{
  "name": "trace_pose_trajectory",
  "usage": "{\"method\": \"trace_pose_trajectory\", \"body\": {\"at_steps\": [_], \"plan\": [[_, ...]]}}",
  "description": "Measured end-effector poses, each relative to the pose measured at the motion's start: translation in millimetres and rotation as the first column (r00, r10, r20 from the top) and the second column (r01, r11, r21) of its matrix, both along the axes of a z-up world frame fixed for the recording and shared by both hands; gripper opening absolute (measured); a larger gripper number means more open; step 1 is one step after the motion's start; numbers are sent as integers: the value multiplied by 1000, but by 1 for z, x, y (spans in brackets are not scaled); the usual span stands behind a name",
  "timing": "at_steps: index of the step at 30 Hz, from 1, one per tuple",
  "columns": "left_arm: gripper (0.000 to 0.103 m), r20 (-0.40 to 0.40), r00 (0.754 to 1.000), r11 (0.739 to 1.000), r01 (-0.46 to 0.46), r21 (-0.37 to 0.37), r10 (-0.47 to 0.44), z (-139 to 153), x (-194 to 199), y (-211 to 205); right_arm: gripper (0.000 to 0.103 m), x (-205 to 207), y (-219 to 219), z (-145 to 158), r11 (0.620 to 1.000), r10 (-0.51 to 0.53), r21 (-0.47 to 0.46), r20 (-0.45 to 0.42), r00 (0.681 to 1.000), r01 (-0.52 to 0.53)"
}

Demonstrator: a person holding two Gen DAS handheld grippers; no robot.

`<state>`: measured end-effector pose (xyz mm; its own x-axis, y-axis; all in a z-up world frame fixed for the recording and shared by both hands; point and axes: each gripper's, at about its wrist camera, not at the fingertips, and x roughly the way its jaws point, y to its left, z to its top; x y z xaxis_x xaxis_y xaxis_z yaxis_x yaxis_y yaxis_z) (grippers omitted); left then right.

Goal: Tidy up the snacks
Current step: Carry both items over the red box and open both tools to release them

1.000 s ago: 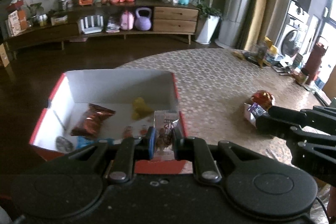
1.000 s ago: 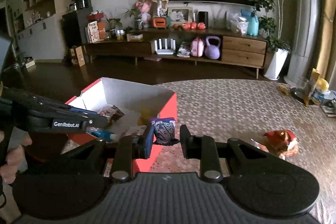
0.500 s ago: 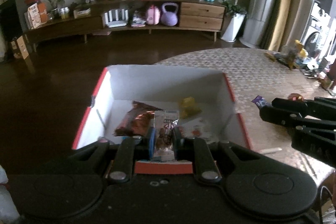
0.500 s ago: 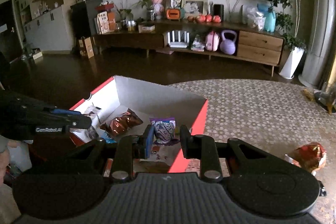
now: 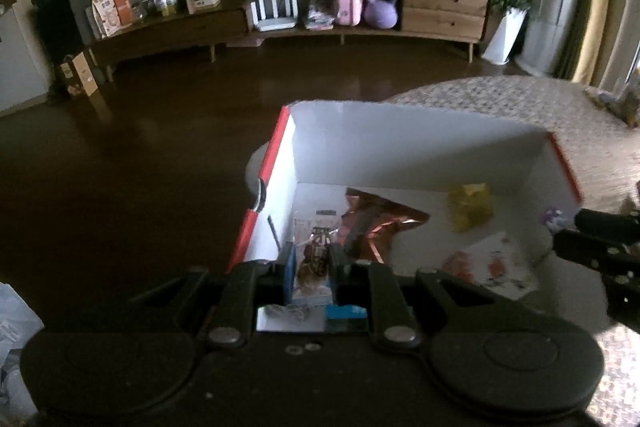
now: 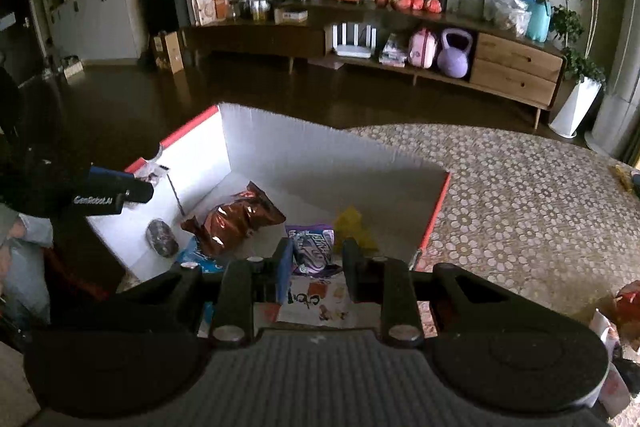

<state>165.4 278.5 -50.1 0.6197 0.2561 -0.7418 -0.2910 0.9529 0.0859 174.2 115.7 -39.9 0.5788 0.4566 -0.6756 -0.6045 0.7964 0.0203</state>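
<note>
Left gripper (image 5: pixel 311 269) pinches clear snack packet (image 5: pixel 316 251); right gripper (image 6: pixel 316 263) pinches purple packet (image 6: pixel 312 249) above box (image 6: pixel 320 155).

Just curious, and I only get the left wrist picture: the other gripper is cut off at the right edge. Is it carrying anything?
Observer: Yes. The right gripper is shut on a purple packet, over the box.
Operator: Are any snacks outside the box?
Observer: A red packet lies on the table, off to that gripper's right.
Operator: Is there anything in the box I can't see?
Observer: A dark round snack lies by the left wall.
</note>
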Motion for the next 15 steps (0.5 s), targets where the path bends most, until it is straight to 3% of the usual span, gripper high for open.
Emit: {"method": "trace_pose_trajectory", "body": {"at_steps": [15], "plan": [[14, -116, 992, 999, 38, 1, -38, -42, 18, 1, 26, 23, 18, -30, 999, 5, -42, -101, 995, -9]]}}
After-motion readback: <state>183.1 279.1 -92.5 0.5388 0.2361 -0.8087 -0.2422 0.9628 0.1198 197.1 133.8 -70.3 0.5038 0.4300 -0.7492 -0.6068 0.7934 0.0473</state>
